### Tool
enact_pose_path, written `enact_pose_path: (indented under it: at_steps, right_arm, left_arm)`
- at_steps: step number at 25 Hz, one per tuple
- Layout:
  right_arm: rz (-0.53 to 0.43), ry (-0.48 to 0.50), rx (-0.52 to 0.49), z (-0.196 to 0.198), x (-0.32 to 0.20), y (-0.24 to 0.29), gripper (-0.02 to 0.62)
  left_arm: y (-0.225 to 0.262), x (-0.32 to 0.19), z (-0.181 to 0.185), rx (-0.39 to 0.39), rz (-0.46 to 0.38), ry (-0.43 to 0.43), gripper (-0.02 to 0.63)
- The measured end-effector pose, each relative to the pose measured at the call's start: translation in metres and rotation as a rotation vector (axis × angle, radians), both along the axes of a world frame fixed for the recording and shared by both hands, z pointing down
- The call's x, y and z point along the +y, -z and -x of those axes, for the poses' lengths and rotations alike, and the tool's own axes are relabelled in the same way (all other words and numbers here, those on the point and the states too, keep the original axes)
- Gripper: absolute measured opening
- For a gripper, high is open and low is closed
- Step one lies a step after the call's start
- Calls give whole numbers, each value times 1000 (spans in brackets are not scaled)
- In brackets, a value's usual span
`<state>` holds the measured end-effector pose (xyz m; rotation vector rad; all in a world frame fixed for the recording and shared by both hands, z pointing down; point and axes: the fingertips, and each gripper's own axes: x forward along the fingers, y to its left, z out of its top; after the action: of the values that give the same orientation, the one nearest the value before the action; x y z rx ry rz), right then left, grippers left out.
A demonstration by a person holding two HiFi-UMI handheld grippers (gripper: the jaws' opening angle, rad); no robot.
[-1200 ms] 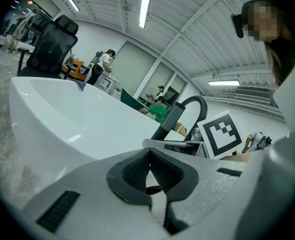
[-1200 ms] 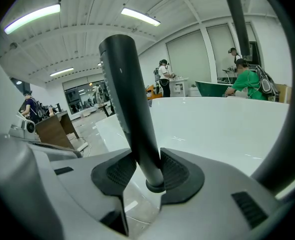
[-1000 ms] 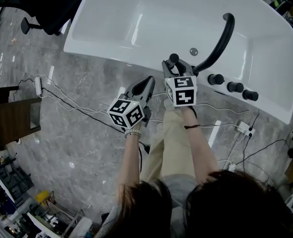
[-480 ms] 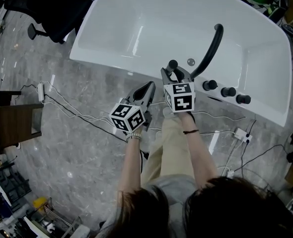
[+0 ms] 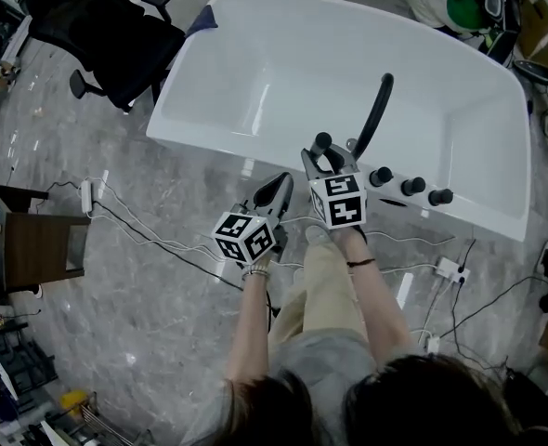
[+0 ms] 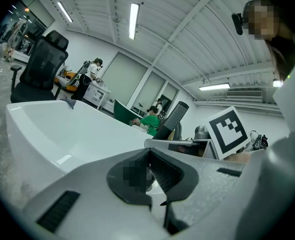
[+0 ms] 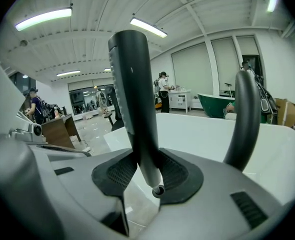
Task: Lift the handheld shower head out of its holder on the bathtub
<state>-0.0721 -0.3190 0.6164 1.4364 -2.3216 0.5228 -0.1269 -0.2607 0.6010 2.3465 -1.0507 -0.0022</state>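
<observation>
The white bathtub [image 5: 220, 141] lies ahead of me, with a black arched spout [image 5: 376, 110] and three black knobs [image 5: 411, 186] on its near rim. My right gripper [image 5: 326, 155] is shut on the black handheld shower head [image 7: 132, 99], which stands upright between the pads, its lower tip just below them. In the head view its dark top [image 5: 322, 142] shows above the jaws, near the tub's rim. The spout [image 7: 245, 114] curves up to the right of it. My left gripper [image 5: 276, 188] hangs over the floor left of the right one, shut and holding nothing [image 6: 148, 170].
A black office chair [image 5: 116, 35] stands at the tub's far left end. Cables [image 5: 135, 226] and a power strip [image 5: 449, 268] trail over the grey marble floor. A dark wooden cabinet [image 5: 37, 249] sits at the left. People work at desks in the background [image 6: 90, 76].
Both grippers have risen together, the shower head still clamped in the right one. The tub now looks smaller and farther below in the head view.
</observation>
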Motion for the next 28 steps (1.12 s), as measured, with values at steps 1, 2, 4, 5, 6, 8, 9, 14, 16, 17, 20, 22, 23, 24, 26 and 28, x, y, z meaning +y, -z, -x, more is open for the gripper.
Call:
enact_pose_path:
  at_steps: [1, 2, 4, 5, 6, 8, 9, 14, 16, 17, 20, 22, 23, 24, 26, 28]
  right_arm:
    - [-6, 5, -3, 0, 1, 7, 135]
    - [-11, 11, -5, 0, 3, 13, 135]
    - [-23, 19, -6, -1, 7, 26, 135]
    - [-29, 21, -6, -2, 9, 32, 135]
    - [-37, 24, -7, -3, 11, 38, 134]
    - [-50, 27, -11, -3, 15, 49, 134]
    - [-56, 29, -14, -3, 16, 55, 134]
    - [-85, 36, -15, -6, 26, 78, 133]
    - [-96, 40, -14, -7, 31, 87, 134]
    - [-102, 44, -13, -7, 34, 91, 135]
    - [-121, 51, -8, -7, 39, 104, 133]
    - [-135, 55, -8, -7, 42, 113, 133]
    - [-143, 59, -7, -7, 44, 118, 133]
    - [-151, 63, -7, -7, 45, 124, 134]
    - [-167, 70, -4, -7, 49, 133, 133]
    - [-184, 73, -1, -7, 53, 143, 133]
  left_arm:
    - [6, 1, 0, 3, -4, 1, 5]
    - [11, 3, -1, 5, -8, 0, 5]
    - [21, 7, -4, 3, -17, -8, 5]
    - [26, 10, -6, 3, -23, -12, 5]
    - [31, 12, -7, 5, -29, -13, 5]
    - [41, 14, -7, 11, -42, -13, 5]
    - [45, 14, -7, 12, -49, -14, 5]
    - [66, 20, -10, 16, -77, -23, 5]
    - [73, 24, -12, 17, -90, -29, 5]
    - [77, 25, -12, 17, -96, -32, 5]
    - [89, 29, -13, 15, -117, -40, 5]
    - [97, 31, -14, 15, -129, -46, 5]
    - [100, 33, -14, 14, -136, -49, 5]
    - [104, 34, -15, 13, -142, -51, 5]
    - [112, 37, -15, 11, -157, -54, 5]
    - [120, 40, -16, 10, -174, -58, 5]
